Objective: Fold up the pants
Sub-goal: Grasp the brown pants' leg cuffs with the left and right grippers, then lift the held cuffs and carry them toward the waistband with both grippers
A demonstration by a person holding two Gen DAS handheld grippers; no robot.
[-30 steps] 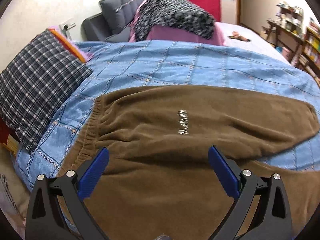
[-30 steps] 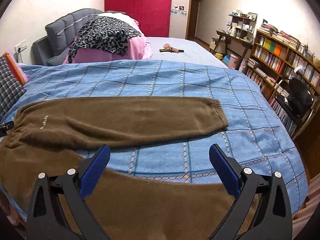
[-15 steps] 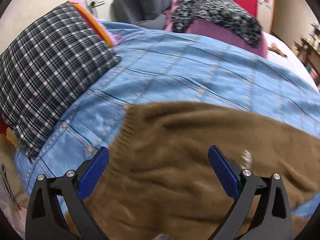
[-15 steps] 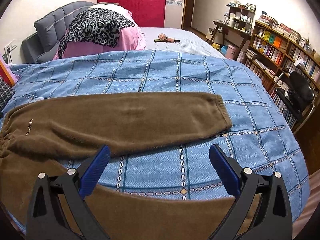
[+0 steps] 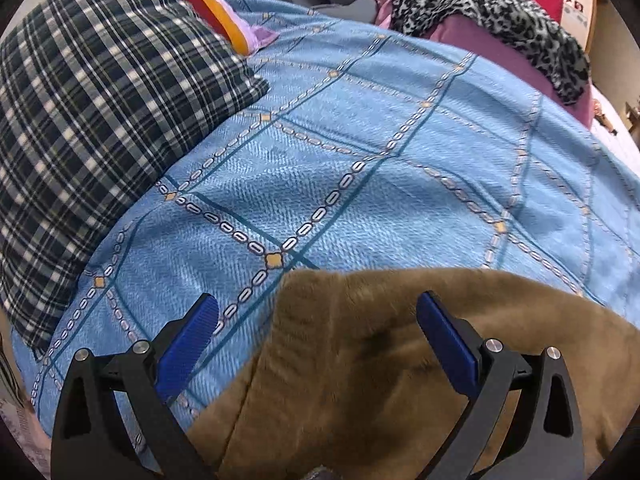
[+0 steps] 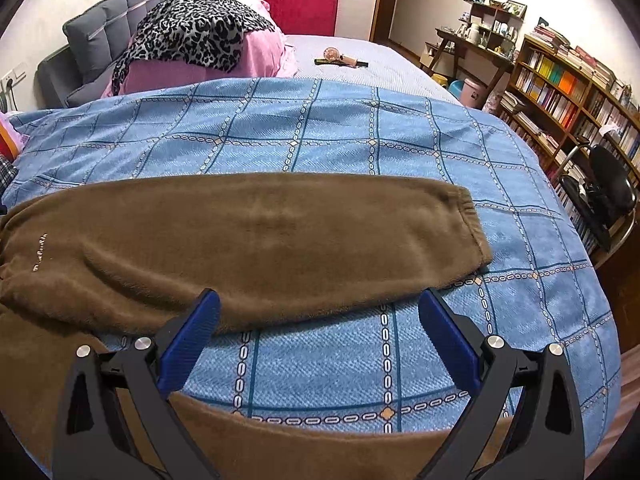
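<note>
Brown fleece pants [image 6: 256, 240] lie spread on a blue checked blanket [image 6: 360, 128]. One leg runs left to right across the bed, its cuff [image 6: 472, 232] at the right. The other leg lies along the near edge [image 6: 320, 452]. My right gripper [image 6: 320, 320] is open and empty, low over the blanket between the two legs. In the left wrist view the waist corner of the pants [image 5: 360, 320] sits between the jaws of my left gripper [image 5: 318, 316], which is open and close above the fabric.
A dark plaid pillow [image 5: 92, 112] lies at the left of the bed. A leopard-print cloth on pink bedding [image 6: 200, 36] is at the back by the grey headboard. A bookshelf [image 6: 568, 88] and an office chair [image 6: 608, 184] stand beside the bed at the right.
My left gripper has swung left and dropped toward the waist corner of the pants; the pillow now fills more of its view. My right gripper has moved forward and lower over the blanket.
</note>
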